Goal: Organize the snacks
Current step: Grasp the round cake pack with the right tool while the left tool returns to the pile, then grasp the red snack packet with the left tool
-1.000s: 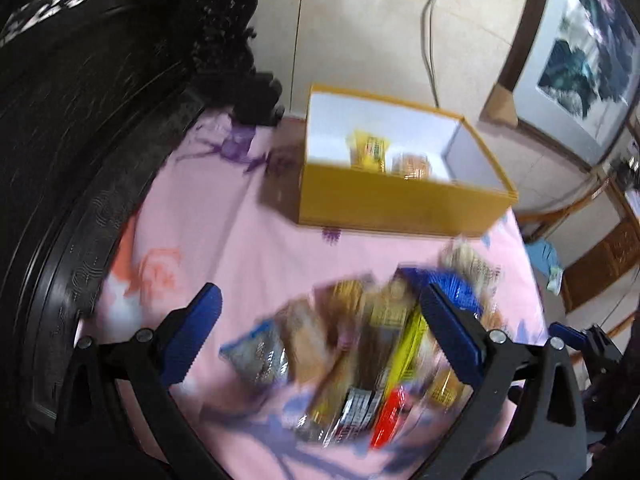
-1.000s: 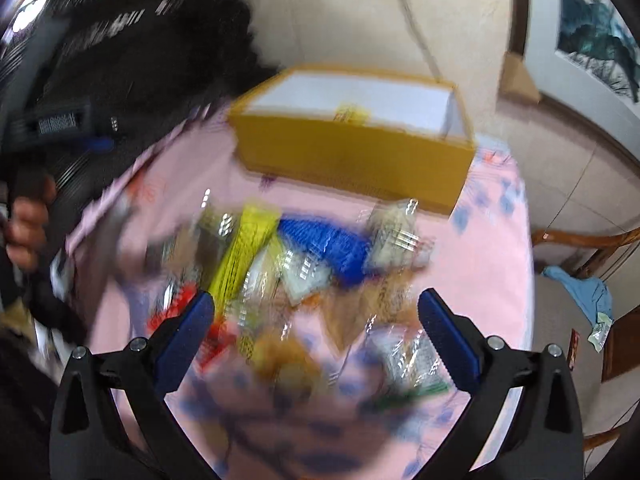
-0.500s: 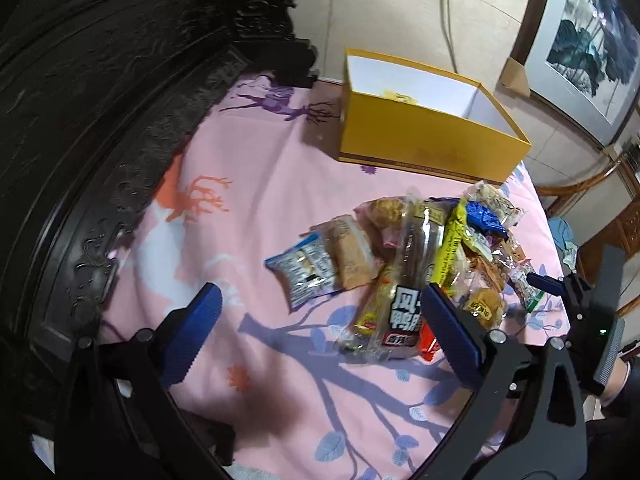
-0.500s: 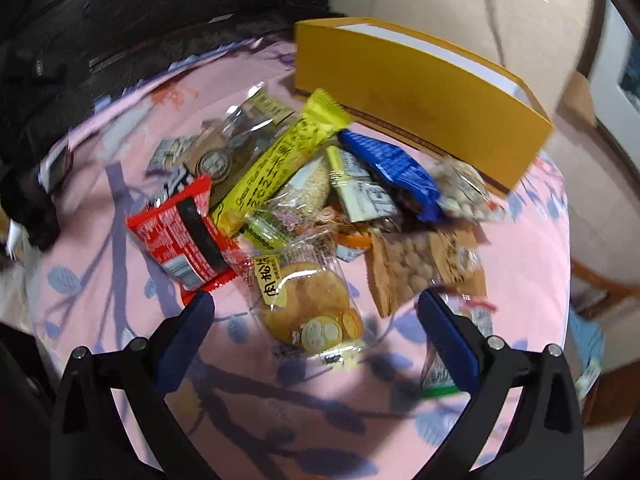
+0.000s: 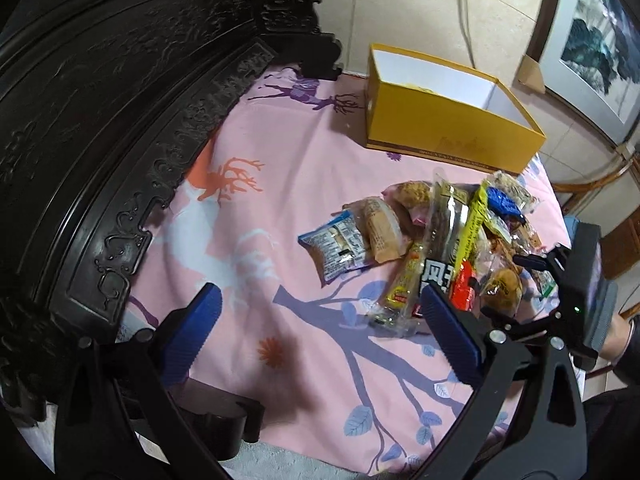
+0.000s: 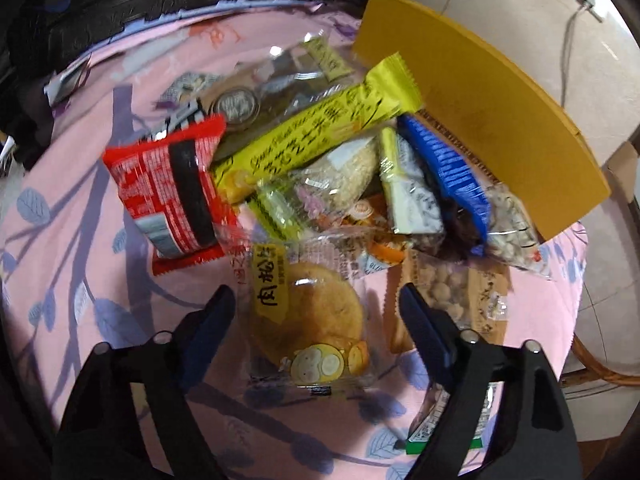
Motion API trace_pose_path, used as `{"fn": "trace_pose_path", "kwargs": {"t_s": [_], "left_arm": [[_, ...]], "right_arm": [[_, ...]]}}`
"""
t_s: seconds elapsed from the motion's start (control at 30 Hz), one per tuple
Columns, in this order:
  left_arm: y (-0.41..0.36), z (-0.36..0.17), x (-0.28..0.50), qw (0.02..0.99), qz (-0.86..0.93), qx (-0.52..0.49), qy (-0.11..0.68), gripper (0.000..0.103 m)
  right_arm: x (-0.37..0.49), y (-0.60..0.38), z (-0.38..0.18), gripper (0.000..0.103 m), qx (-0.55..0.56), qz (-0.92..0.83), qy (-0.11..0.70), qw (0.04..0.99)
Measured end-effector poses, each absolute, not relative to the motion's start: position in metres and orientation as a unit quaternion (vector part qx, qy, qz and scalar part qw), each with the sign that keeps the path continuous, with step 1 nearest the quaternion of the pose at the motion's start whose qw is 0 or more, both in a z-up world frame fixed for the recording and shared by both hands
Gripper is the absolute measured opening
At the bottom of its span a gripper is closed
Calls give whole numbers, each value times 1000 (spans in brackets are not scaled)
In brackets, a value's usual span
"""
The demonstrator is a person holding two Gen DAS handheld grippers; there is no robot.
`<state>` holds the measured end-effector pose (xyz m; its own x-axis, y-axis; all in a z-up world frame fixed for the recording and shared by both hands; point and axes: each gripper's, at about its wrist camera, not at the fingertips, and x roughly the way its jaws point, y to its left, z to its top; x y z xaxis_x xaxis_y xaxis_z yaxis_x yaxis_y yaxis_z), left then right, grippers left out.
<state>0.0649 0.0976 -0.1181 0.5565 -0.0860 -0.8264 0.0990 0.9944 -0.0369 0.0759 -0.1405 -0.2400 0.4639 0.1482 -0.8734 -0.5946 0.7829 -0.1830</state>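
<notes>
A heap of snack packets lies on the pink printed cloth (image 5: 280, 168). Among them are a red packet (image 6: 172, 188), a long yellow bar (image 6: 312, 136), a blue packet (image 6: 448, 168) and a bag of round nuts (image 6: 452, 292). My right gripper (image 6: 316, 308) is low over the heap's near edge. Its jaws are closing with a clear-wrapped round cake (image 6: 312, 320) between them, and the pads stand just off the wrapper. My left gripper (image 5: 320, 320) hangs open over bare cloth, left of the heap (image 5: 440, 240). The open yellow box (image 5: 448, 132) stands behind the heap.
Dark carved wooden furniture (image 5: 100, 120) borders the cloth on the left. A wall socket with a cable (image 5: 466, 8) and a framed painting (image 5: 592, 40) are behind the box. A wooden chair (image 6: 600, 372) stands off the right edge. A green-edged packet (image 6: 448, 440) lies under the right finger.
My right gripper has dropped onto the heap, rolled, and narrowed its jaws around the round cake. The left gripper has drawn back and left from the heap, still wide.
</notes>
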Motion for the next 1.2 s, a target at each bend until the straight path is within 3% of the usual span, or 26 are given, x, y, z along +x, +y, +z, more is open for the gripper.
{"fn": "trace_pose_path", "kwargs": {"t_s": [0.1, 0.5, 0.83, 0.93, 1.0, 1.07, 1.2], "left_arm": [[85, -119, 63, 882, -70, 31, 466, 101], [13, -140, 62, 856, -202, 113, 462, 101], [-29, -190, 61, 818, -272, 129, 491, 99], [-25, -201, 69, 806, -276, 91, 515, 90], [-22, -206, 71, 802, -279, 75, 523, 79], [-21, -212, 75, 795, -284, 64, 533, 61], [-27, -218, 79, 785, -291, 56, 543, 46]], "right_arm": [[72, -141, -240, 57, -229, 233, 464, 824], [51, -186, -231, 56, -95, 159, 505, 843], [5, -192, -232, 56, -33, 134, 516, 846], [-2, -187, -232, 56, -28, 132, 514, 847], [-7, -191, -230, 56, -21, 128, 514, 848], [-12, -196, -228, 56, -11, 125, 512, 850], [-17, -206, -226, 57, 7, 114, 507, 854]]}}
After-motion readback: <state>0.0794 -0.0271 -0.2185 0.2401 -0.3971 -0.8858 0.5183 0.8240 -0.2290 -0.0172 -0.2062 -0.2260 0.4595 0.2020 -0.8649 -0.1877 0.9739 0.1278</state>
